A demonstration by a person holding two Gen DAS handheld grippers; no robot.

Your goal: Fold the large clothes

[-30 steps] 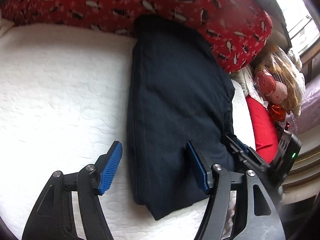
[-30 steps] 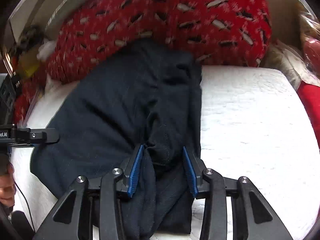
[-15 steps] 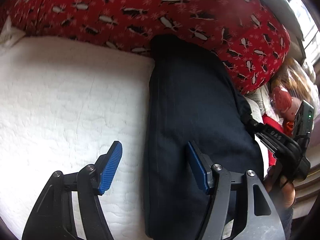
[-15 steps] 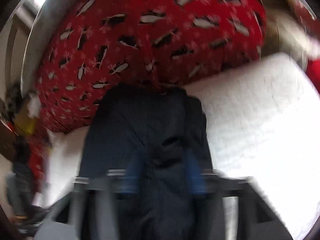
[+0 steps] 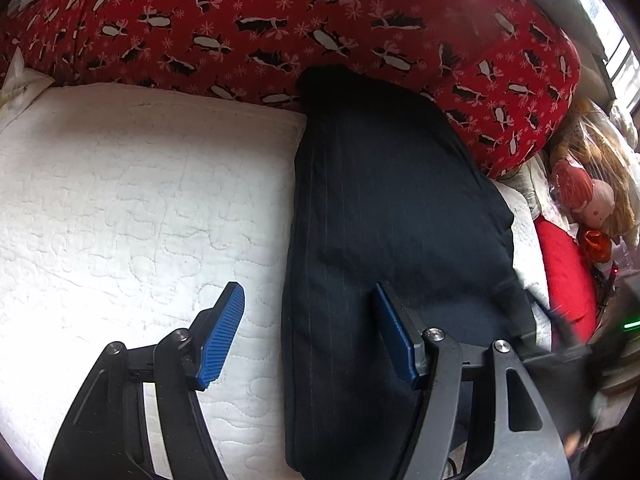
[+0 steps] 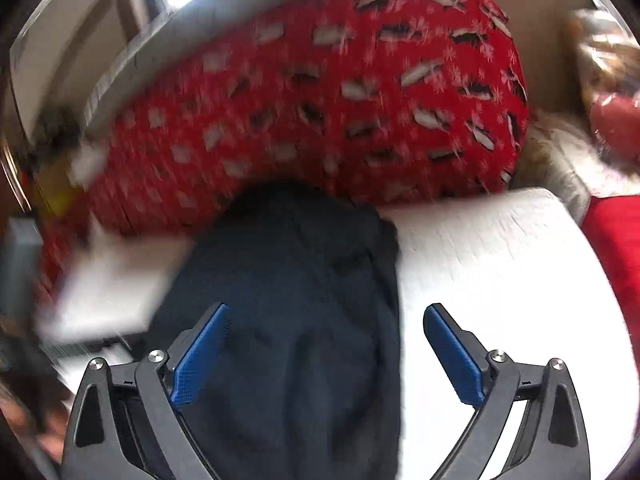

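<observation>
My right gripper (image 6: pixel 326 354), pinched on the dark pinstriped trousers (image 5: pixel 384 248) a second ago, has just sprung its jaws wide and holds nothing; cloth lies loose between them. My left gripper (image 5: pixel 308 334) hangs half-spread over the fold's left edge, clamping nothing. The trousers form a long narrow slab on the white quilted mattress (image 5: pixel 120 208), running away toward the red penguin-print bedding (image 5: pixel 280 20). Their near end is cut off; the right view is smeared.
</observation>
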